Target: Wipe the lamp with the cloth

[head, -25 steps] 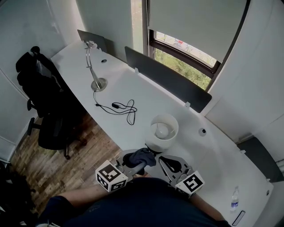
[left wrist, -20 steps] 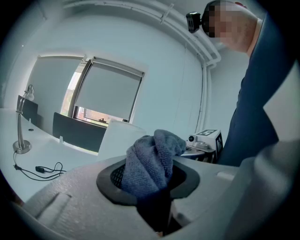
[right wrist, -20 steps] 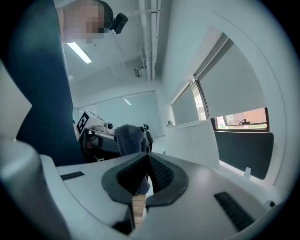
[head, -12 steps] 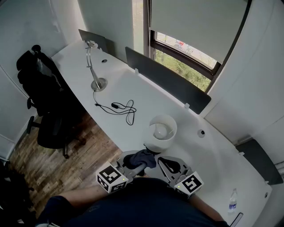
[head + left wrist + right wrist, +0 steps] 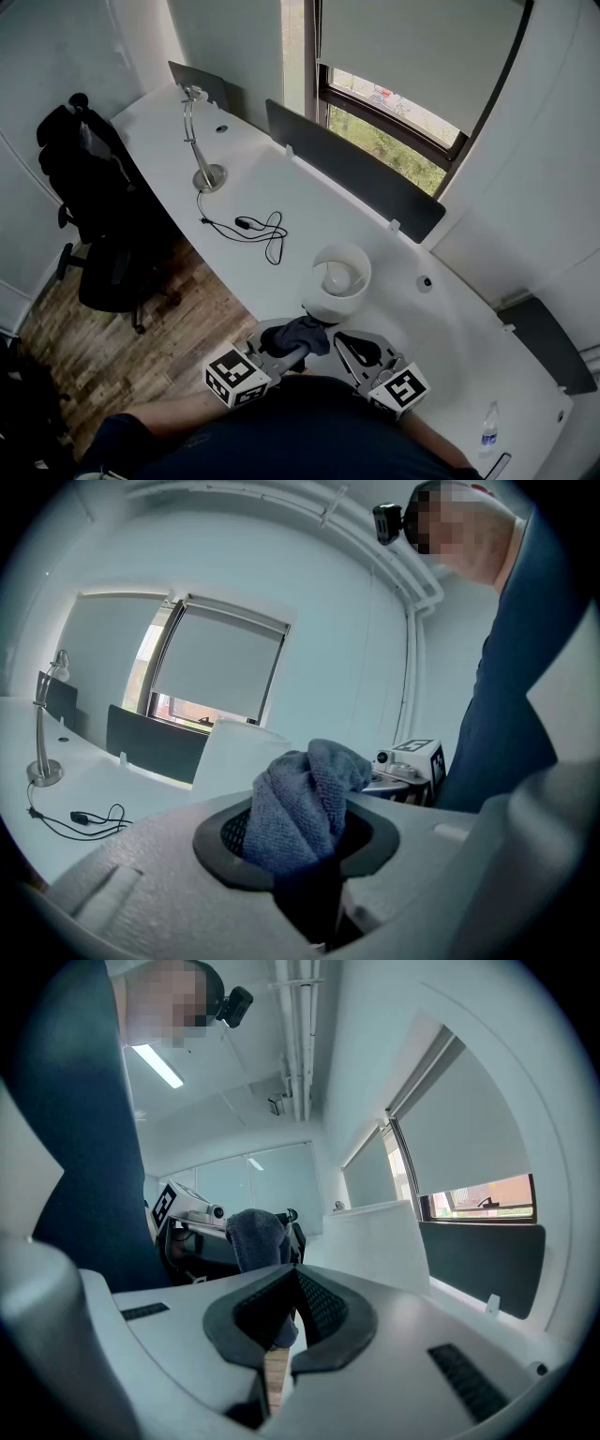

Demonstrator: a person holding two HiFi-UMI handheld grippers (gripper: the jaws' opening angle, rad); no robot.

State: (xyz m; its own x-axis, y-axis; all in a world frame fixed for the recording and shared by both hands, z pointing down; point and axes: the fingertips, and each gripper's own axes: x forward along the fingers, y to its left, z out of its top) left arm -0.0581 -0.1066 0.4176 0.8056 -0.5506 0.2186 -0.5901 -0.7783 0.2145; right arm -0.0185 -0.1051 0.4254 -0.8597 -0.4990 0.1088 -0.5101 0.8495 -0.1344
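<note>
Held the left gripper (image 5: 286, 342) low against the torso, jaws pinched on the bunched blue cloth (image 5: 303, 331) and aimed forward; held the right gripper (image 5: 352, 345) alongside, jaws pressed together on nothing. Located the lamp (image 5: 339, 277) directly ahead on the white desk (image 5: 281, 187), just beyond the cloth, upright with its long axis vertical. Judged the left gripper slightly nearer, needing only a short forward reach to the shade.
</note>
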